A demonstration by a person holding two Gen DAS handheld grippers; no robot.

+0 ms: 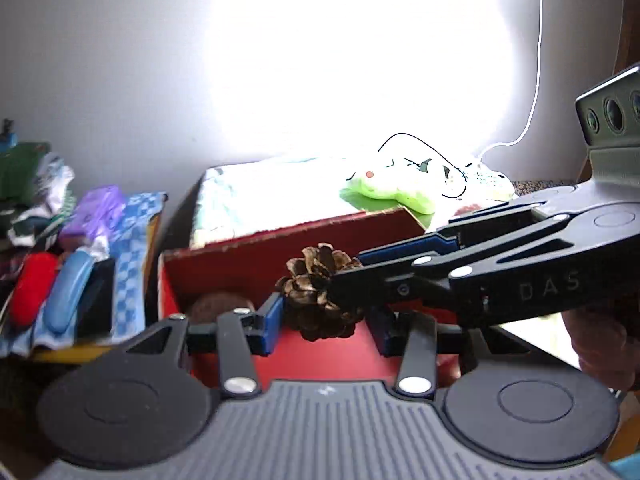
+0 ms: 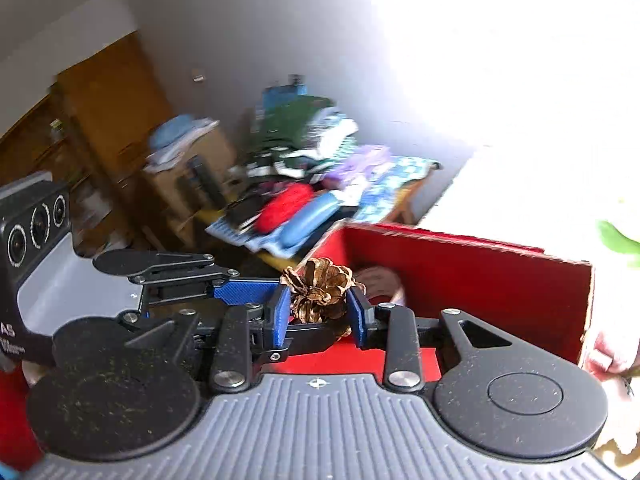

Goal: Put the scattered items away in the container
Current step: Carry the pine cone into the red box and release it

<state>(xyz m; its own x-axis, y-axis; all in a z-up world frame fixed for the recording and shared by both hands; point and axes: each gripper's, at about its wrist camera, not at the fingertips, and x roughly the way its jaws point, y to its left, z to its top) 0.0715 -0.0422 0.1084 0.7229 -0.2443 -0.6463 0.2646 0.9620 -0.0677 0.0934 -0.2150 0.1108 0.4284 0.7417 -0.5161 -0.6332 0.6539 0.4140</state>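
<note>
Blue pads [image 2: 282, 312] of the right gripper [image 2: 319, 312] closed to a narrow gap on the pine cone [image 2: 320, 290], one pad against each flank, brown scales bulging above and between them. Held clear above the open red box [image 2: 460, 272], just inside the box's near wall and toward its left-hand end as seen from the right wrist.

Straddling the same cone from the other side, the left gripper [image 1: 326, 324]: fingers set wide, one pad touching the cone's flank, the other just beside it. Impossible to tell whether pressing or merely bracketing. Crossing of the two pairs of fingers roughly at right angles, both meeting at the cone, neither hand nearer than the other.

Long axis of the cone roughly upright in the left wrist view, slightly tilted, running across the line of the right fingers rather than along them. Directly beneath: the box's red floor, bare at that spot. Deeper inside the box, toward its left wall, a round brown object [image 1: 220, 304], partly hidden.

Probably nothing left for this item but a straight drop: cone already over the box, so opening the fingers ought to do, with the left fingers drawn aside first to avoid snagging the scales.

Beyond the box's far wall, a green plush toy [image 1: 384, 196]; to the box's left, a heap of folded cloths [image 1: 132, 248].
</note>
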